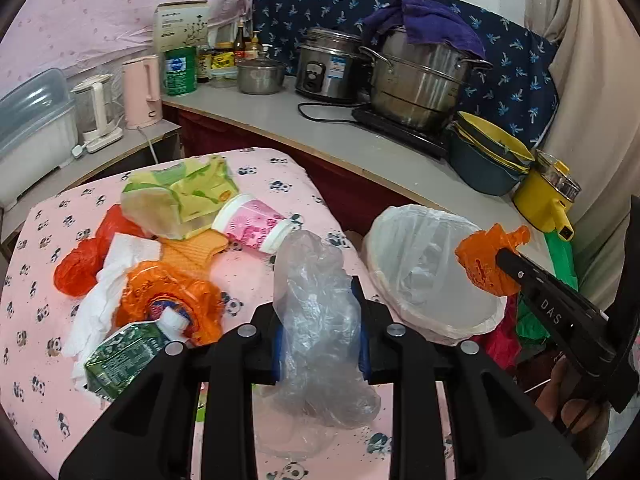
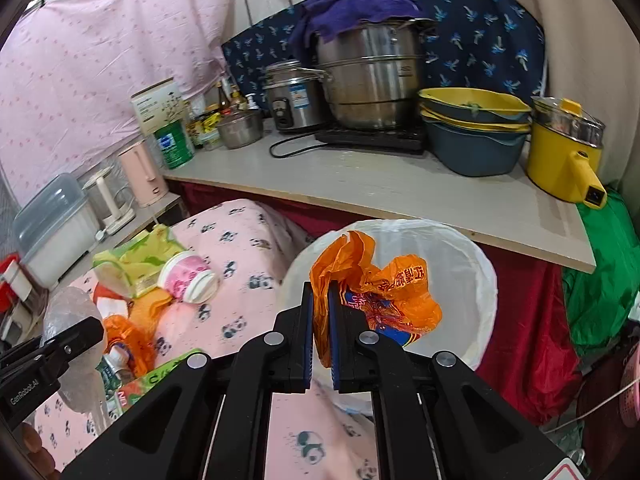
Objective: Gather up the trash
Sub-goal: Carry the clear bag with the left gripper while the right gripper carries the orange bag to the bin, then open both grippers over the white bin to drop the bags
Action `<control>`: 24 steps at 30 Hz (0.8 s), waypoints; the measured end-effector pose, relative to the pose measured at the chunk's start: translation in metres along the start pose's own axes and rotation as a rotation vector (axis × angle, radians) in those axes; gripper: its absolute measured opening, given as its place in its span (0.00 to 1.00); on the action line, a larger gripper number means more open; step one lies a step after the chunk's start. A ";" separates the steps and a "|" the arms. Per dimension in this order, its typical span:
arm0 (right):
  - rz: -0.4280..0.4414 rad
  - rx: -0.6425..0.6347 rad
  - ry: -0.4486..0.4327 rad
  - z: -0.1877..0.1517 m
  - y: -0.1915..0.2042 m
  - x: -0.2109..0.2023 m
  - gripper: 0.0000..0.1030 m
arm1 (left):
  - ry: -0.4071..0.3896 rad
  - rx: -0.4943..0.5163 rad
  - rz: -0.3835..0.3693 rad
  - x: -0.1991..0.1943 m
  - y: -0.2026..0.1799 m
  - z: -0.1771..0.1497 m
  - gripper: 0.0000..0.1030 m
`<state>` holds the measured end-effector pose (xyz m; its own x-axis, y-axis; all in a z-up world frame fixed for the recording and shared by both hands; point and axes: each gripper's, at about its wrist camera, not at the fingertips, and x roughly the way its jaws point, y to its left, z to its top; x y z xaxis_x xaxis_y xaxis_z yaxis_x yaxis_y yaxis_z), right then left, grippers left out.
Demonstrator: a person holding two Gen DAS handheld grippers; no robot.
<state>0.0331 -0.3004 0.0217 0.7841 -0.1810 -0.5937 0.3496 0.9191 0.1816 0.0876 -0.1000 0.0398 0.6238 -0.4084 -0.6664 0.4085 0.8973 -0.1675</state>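
A: Your left hand-held gripper is pinching a crumpled clear plastic bag between its blue pads; the bag bulges above the fingers and hangs down below them.

B: And my right one?

A: Your right hand-held gripper has its jaws pressed together on an orange plastic bag, which fans out ahead of the fingertips. Just beyond and beneath that bag sits the white-lined trash bin, its mouth open.

B: What lies off to the left?

A: Left of your left hand-held gripper, on the panda-print surface, you have a pink paper cup on its side, a yellow-green wrapper, white tissue, another orange wrapper, a red bag and a green carton. The carton is nearest your fingers, the cup farther ahead.
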 end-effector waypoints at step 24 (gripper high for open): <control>0.046 0.203 0.009 0.008 -0.093 0.041 0.07 | 0.188 0.106 -0.242 0.141 -0.119 0.023 0.29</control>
<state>0.0371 -0.3957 -0.0130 0.7974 -0.1363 -0.5878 0.4104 0.8367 0.3626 0.1424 -0.2687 -0.0173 0.3703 -0.5610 -0.7404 0.6032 0.7513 -0.2676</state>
